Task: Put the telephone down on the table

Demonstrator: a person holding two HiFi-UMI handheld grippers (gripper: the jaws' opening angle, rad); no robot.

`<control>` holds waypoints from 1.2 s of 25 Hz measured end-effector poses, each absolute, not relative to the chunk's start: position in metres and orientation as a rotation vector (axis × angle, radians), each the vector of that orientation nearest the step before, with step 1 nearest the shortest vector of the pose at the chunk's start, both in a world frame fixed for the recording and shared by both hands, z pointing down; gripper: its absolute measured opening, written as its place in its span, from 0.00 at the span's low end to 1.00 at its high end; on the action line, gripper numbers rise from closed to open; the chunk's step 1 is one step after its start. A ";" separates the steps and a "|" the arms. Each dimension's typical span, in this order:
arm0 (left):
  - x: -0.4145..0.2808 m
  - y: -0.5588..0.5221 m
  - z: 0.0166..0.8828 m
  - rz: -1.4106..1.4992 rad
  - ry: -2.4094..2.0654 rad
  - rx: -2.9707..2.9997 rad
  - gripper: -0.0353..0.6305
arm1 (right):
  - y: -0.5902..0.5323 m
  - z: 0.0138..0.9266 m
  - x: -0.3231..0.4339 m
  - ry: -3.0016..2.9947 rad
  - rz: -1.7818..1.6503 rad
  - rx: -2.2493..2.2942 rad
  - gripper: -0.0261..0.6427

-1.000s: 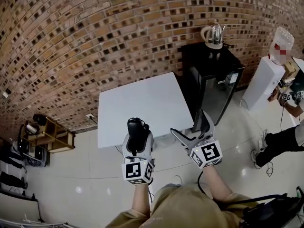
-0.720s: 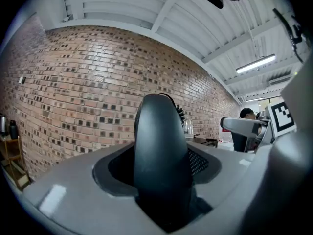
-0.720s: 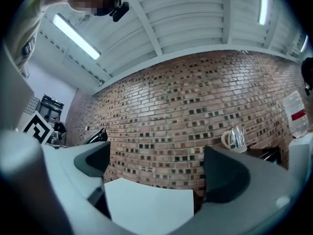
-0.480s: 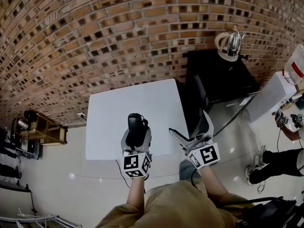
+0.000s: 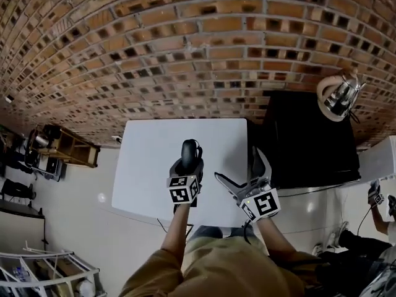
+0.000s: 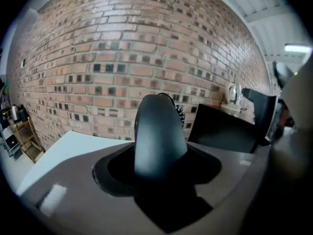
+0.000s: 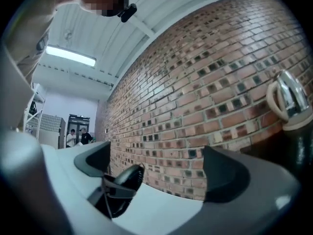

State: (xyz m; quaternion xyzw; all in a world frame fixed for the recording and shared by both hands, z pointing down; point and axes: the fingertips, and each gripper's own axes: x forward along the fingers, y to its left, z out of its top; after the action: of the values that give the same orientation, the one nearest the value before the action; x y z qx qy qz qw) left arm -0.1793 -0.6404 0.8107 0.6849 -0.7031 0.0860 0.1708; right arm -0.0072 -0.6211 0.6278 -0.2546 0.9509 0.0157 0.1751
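Left hand-held gripper point(image 5: 187, 166) clamped on telephone point(image 5: 191, 148) over table point(image 5: 145, 166), near front edge; right hand-held gripper point(image 5: 243, 169) apart.

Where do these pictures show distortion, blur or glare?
Head view: the brick wall bows in a strong fisheye curve, and a small glare spot sits on the floor. Left gripper view: the telephone, close to the lens, looks soft. Right gripper view: the ceiling lamp is overexposed, and the corners are black.

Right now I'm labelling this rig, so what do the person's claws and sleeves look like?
The left claw and right claw are pale grey with black inner pads. Each carries a white cube printed with black square markers. The sleeves are tan.
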 end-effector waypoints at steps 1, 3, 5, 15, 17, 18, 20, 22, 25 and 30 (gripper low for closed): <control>-0.188 -0.664 0.836 0.288 -1.964 1.925 0.47 | -0.629 0.636 -0.014 2.701 0.038 -0.718 0.91; -0.207 -0.708 0.889 0.360 -1.897 1.884 0.47 | -0.640 0.655 -0.030 2.734 0.047 -0.705 0.91; -0.227 -0.742 0.949 0.450 -1.834 1.835 0.47 | -0.651 0.676 -0.041 2.757 0.023 -0.715 0.91; -0.264 -0.804 1.146 0.669 -1.606 1.466 0.47 | -0.701 0.738 -0.026 2.801 0.002 -0.928 0.91; -0.259 -0.792 1.153 0.695 -1.568 1.389 0.48 | -0.703 0.738 -0.024 2.782 0.018 -0.931 0.91; -0.258 -0.796 1.149 0.678 -1.584 1.413 0.48 | -0.703 0.738 -0.025 2.781 0.016 -0.933 0.91; -0.259 -0.816 1.131 0.575 -1.630 1.540 0.56 | -0.701 0.732 -0.030 2.778 0.012 -0.927 0.91; -0.258 -0.818 1.100 0.461 -1.631 1.626 0.65 | -0.699 0.721 -0.037 2.772 0.016 -0.911 0.91; -0.262 -0.802 1.016 0.323 -1.709 1.760 0.66 | -0.696 0.701 -0.042 2.746 0.023 -0.896 0.91; -0.256 -0.736 0.820 0.091 -1.972 2.050 0.66 | -0.689 0.648 -0.036 2.663 0.025 -0.933 0.90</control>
State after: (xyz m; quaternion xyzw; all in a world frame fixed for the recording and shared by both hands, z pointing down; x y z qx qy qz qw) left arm -0.2558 -0.7361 0.8199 0.7125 -0.6852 0.0317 0.1474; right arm -0.0360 -0.6890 0.6479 -0.3266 0.9316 0.0088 0.1592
